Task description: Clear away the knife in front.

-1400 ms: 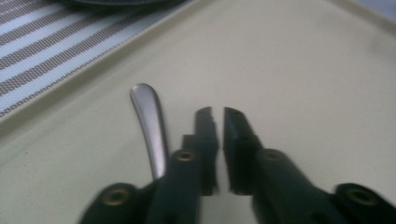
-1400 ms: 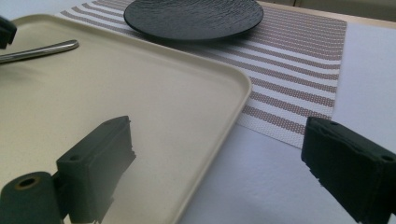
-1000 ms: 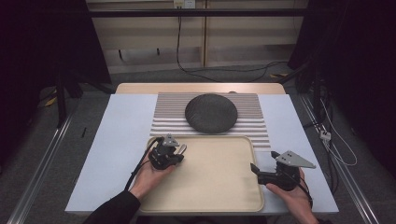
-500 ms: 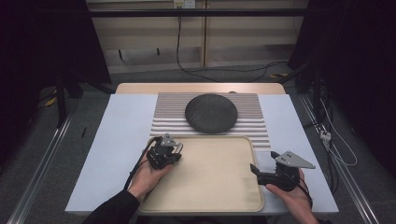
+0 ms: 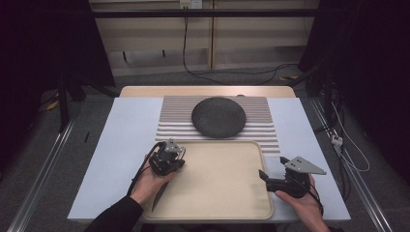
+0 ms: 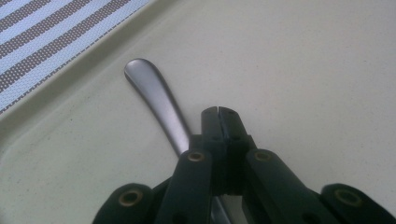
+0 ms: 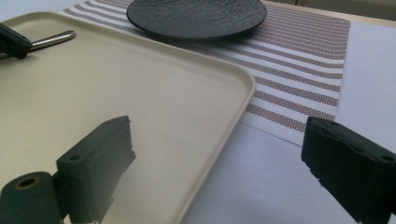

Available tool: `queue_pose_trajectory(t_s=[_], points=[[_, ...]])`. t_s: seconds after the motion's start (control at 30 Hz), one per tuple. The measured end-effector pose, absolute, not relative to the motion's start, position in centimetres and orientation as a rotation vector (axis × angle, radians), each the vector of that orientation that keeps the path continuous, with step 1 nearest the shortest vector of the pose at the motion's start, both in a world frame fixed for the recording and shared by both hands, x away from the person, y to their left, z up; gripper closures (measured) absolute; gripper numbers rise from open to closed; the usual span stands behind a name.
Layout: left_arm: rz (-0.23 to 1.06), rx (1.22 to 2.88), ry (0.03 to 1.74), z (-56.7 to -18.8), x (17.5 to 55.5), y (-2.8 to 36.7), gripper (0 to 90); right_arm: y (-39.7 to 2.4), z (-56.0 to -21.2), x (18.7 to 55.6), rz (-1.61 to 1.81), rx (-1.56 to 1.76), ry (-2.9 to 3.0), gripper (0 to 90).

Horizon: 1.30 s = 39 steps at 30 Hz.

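A cream tray [image 5: 217, 183] is seen in the lower middle of the high view, lying on a pale blue desk [image 5: 116, 145]. Behind it, toward the middle of the frame, a striped mat [image 5: 263, 121] is spread, and a dark round plate [image 5: 218, 117] rests on that mat, apart from the tray's far rim.

The left hand-held gripper [image 5: 167, 159] is held at the tray's left edge, in the lower left part of the high view, with a person's hand [image 5: 150, 181] wrapped around its rear. In the left gripper view its jaws are seen pressed together at the tips, with no gap between them [image 6: 218, 116]. A metal utensil handle [image 6: 156, 100] lies flat on the tray just beside those tips, running from the upper left of that frame down under the hand-held gripper's body. Whether the handle is pinched lower down cannot be told, as that part is hidden. In the high view a dark blade-like shape [image 5: 159, 195] is seen below the hand, on the tray's left edge.

The right hand-held gripper [image 5: 285, 181] is held at the tray's right edge, in the lower right of the high view. In the right gripper view its jaws are spread wide [image 7: 219, 168], with the tray's rim and a strip of desk between them; nothing is held. The utensil's handle end [image 7: 51, 39] is visible at the upper left of that frame.
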<state>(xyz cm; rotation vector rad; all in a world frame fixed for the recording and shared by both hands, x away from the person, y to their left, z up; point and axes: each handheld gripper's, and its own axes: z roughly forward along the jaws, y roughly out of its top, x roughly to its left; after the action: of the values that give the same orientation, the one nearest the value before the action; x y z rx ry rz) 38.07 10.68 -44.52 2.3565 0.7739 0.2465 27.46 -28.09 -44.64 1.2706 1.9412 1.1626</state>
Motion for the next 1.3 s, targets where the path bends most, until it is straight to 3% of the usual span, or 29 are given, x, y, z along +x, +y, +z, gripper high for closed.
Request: queue_pose_trajectory(t_s=[1.3], points=[[0.208, 2.367, 0.916, -43.9, 38.1, 14.3, 90.0, -28.0, -44.6, 27.5, 1.160, 1.266, 1.947, 8.9]])
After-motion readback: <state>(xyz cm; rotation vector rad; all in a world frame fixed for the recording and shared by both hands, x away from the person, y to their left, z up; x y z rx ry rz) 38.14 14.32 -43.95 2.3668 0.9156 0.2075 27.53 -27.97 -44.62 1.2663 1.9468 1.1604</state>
